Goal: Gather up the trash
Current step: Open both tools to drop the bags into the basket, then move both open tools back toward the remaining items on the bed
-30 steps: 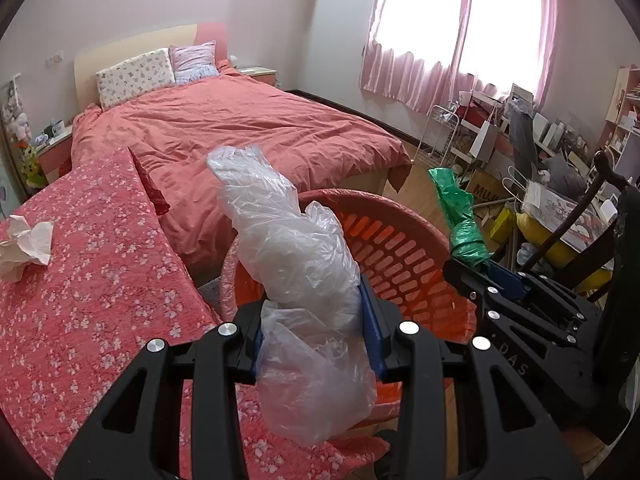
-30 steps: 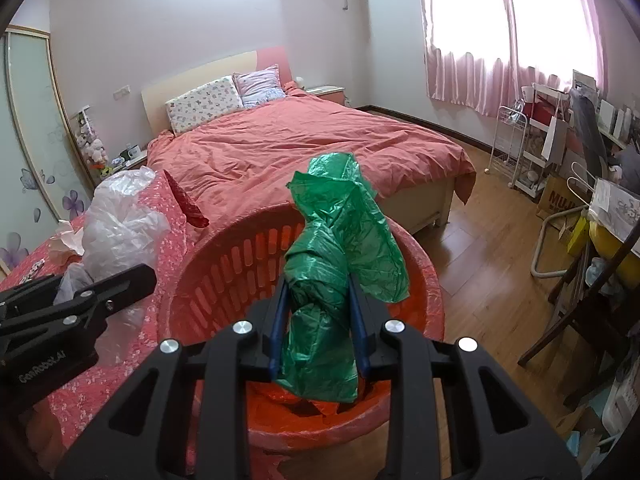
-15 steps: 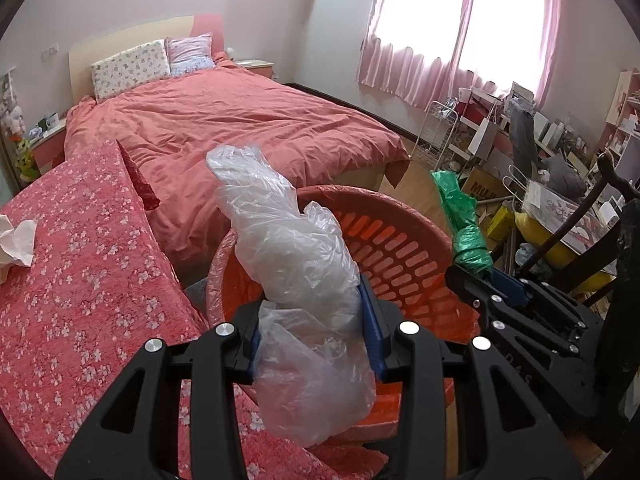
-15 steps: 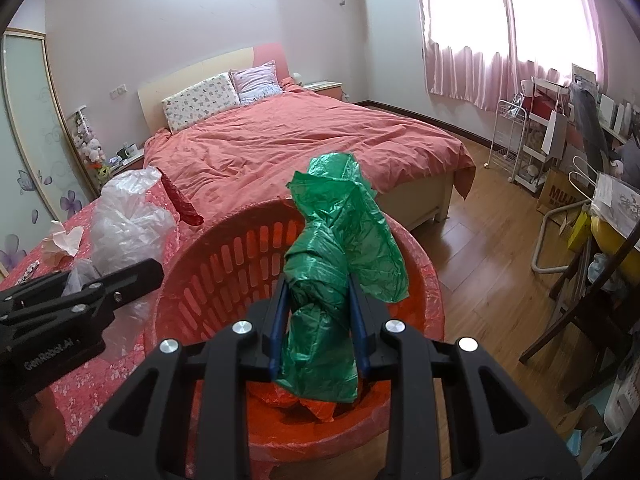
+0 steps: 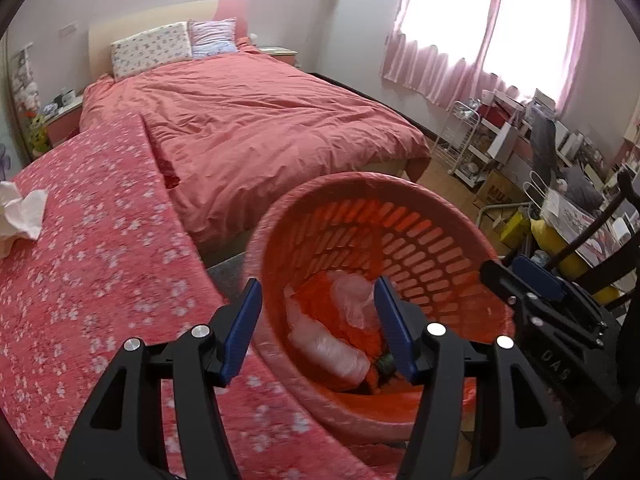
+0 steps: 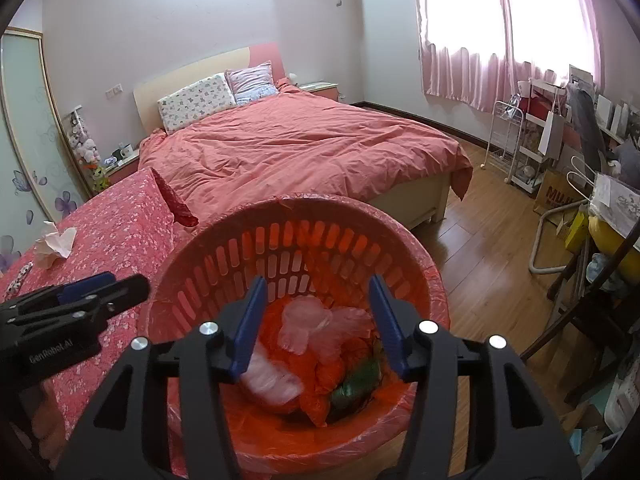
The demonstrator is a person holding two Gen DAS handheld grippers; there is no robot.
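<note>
An orange slotted basket (image 5: 440, 240) (image 6: 248, 256) with an orange liner stands beside the flowered table. The clear plastic bag (image 5: 332, 348) (image 6: 320, 324) lies inside it, and the green plastic bag (image 6: 356, 384) lies low at its right side. My left gripper (image 5: 316, 320) is open and empty above the basket's left rim. My right gripper (image 6: 316, 312) is open and empty above the basket's mouth. A crumpled white tissue (image 5: 20, 216) (image 6: 54, 244) lies on the flowered tablecloth (image 5: 88, 264) to the left.
A bed with a red quilt (image 5: 256, 120) stands behind the basket. Wood floor (image 6: 492, 256) runs to the right. A white wire cart (image 6: 508, 140), shelves and a cluttered desk with a dark chair (image 6: 600, 308) fill the right side.
Both grippers have opened. The clear bag left my left gripper and the green bag left my right gripper; both now lie in the basket.
</note>
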